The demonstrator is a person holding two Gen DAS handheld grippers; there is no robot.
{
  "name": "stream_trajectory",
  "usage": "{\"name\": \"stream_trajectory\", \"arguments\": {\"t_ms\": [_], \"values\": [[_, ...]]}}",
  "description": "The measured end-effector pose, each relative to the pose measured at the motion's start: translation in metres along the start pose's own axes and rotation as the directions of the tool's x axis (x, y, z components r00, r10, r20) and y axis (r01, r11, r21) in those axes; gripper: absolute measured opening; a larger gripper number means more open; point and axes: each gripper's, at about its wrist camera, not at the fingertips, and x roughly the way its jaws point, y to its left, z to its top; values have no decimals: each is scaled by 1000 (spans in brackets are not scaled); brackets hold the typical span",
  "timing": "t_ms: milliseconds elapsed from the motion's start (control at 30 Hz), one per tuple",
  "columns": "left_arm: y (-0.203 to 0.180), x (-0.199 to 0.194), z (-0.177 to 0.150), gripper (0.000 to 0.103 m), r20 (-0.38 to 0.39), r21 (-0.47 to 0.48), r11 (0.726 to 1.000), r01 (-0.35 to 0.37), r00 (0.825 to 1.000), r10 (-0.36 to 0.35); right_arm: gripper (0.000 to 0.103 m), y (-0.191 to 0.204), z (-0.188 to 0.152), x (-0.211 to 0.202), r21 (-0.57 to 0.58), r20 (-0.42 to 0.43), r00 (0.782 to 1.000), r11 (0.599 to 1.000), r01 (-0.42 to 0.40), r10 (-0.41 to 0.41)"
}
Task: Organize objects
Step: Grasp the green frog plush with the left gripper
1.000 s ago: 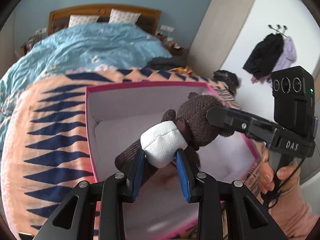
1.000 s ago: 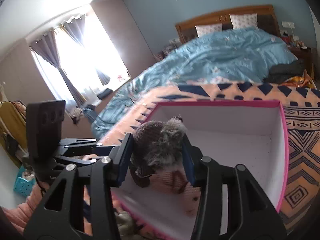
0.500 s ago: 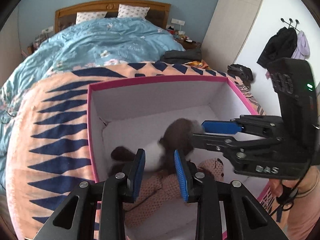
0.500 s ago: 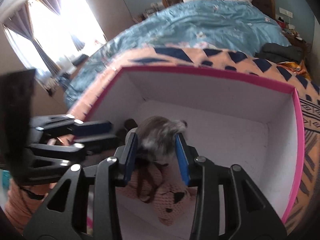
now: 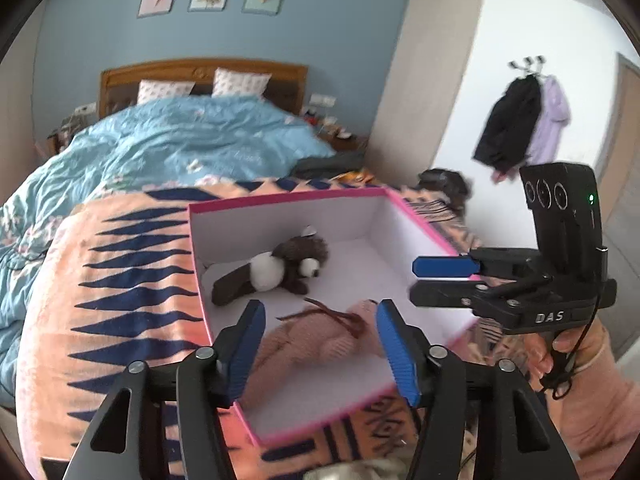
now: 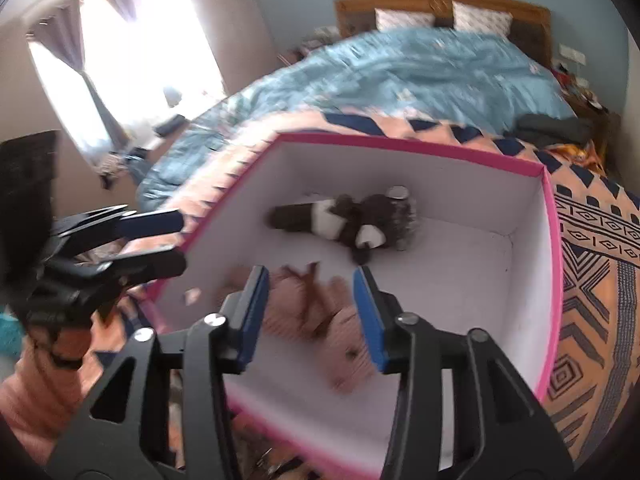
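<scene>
a bed (image 5: pixel 120 264) is seen at frame centre, covered by a patterned orange blanket (image 5: pixel 132 280); a pink-rimmed box (image 5: pixel 280 200) is set directly upon it.

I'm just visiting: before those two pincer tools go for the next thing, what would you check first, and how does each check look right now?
1. Left tool open and holding nothing: ok.
2. Right tool open and holding nothing: ok.
3. Brown plush lying fully inside the pink box: ok.
4. Pink knitted toy inside the box too: ok.
5. Space left on the box floor: ok.
6. Next thing to pick up in sight: cannot tell.
</scene>
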Motion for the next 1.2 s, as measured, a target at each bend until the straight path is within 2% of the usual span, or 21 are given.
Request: {"name": "stream_trajectory", "arguments": {"t_ms": [133, 200, 367, 567, 667, 767, 967, 1067, 1200], "values": [[-10, -23, -23, 60, 25, 15, 1000, 15, 1000, -16, 60, 21, -31, -33, -37, 49, 997, 997, -61, 63], [-13, -29, -36, 60, 25, 21, 1000, 9, 1000, -9, 60, 31, -50, -41, -58, 50, 995, 995, -83, 86], [-18, -23, -70, 60, -28, 27, 1000, -8, 1000, 9, 61, 48, -95, -34, -46, 2, 993, 992, -120, 120], [-14, -7, -104, 60, -112, -5, 1000, -6, 994, 6, 61, 59, -136, -10, -29, -96, 989, 993, -118, 114], [-12, -1, -119, 60, -135, -36, 999, 1, 991, -5, 65, 62, -148, 1, -39, -124, 989, 995, -91, 85], [-10, 4, -129, 60, -155, -60, 998, 11, 988, -20, 65, 68, -158, 12, -47, -145, 986, 995, -90, 82], [-13, 12, -138, 60, -181, -74, 997, 25, 983, -38, 66, 74, -161, 20, -85, -129, 991, 996, -29, 18], [-12, 14, -142, 59, -186, -93, 994, 49, 980, -65, 60, 73, -161, 21, -79, -116, 993, 996, -29, 20], [-14, 13, -143, 52, -189, -96, 992, 79, 977, -97, 57, 69, -158, 20, -56, -104, 994, 998, -37, 31]]}}
